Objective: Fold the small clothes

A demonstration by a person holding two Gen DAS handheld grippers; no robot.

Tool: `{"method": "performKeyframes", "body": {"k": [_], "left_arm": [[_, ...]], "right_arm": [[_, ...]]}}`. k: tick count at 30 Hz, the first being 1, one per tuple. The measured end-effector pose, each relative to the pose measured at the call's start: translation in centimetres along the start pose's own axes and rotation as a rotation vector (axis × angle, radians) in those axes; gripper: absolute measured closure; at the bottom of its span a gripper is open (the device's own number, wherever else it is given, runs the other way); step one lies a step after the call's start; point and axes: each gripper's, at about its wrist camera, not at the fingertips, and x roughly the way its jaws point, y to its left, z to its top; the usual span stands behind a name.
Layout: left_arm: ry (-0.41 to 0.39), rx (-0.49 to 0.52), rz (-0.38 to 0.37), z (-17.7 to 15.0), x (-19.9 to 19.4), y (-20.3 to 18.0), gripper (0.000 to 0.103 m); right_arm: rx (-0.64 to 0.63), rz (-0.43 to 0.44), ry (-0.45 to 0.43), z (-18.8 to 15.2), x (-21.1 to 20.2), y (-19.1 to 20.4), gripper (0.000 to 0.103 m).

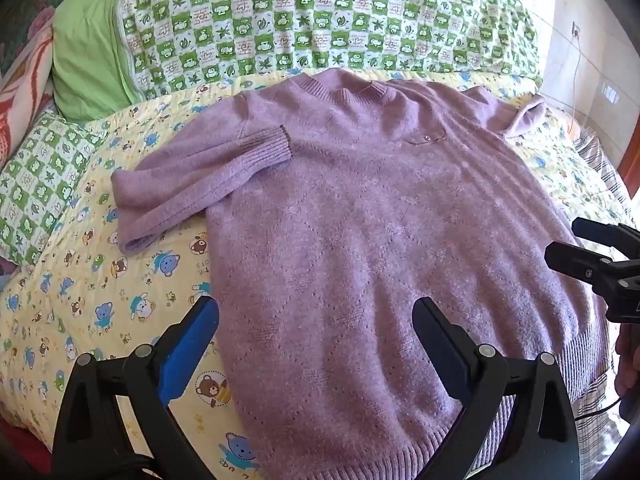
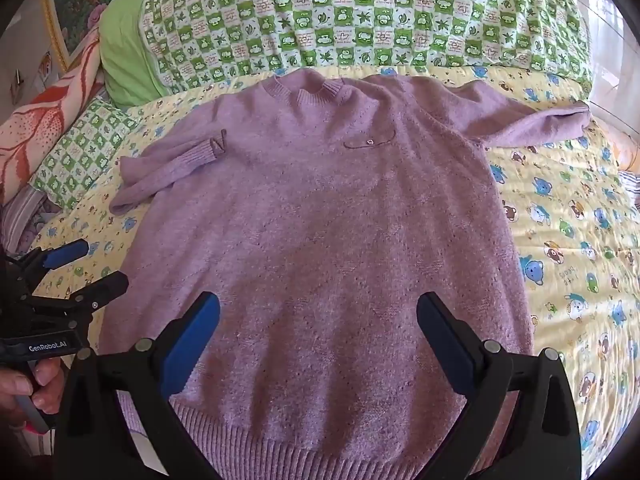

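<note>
A lilac knitted sweater (image 1: pixel 360 216) lies flat, front up, on a yellow cartoon-bear quilt (image 1: pixel 80 300). Its left sleeve (image 1: pixel 192 176) is folded inward, with the ribbed cuff resting on the chest. Its right sleeve (image 2: pixel 532 124) stretches out to the right. My left gripper (image 1: pixel 316 320) is open and empty above the sweater's lower left part. My right gripper (image 2: pixel 318 316) is open and empty above the hem (image 2: pixel 280 444). The right gripper also shows at the right edge of the left wrist view (image 1: pixel 572 240), and the left gripper at the left edge of the right wrist view (image 2: pixel 100 266).
A green checked duvet (image 1: pixel 320 20) is bunched along the far side of the bed. A green checked pillow (image 1: pixel 40 184) lies at the left. A red patterned blanket (image 2: pixel 44 120) is at the far left. A striped sheet (image 1: pixel 600 400) shows at the bed's right edge.
</note>
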Motion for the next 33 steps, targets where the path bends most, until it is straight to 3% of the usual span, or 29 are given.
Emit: {"method": "performKeyframes", "body": {"k": [33], "left_arm": [[0.056,0.001,0.004,0.6,1.4,1.0,0.005]], "right_arm": [[0.022,0.020,0.029,0.4,1.0,0.1,0.004]]}}
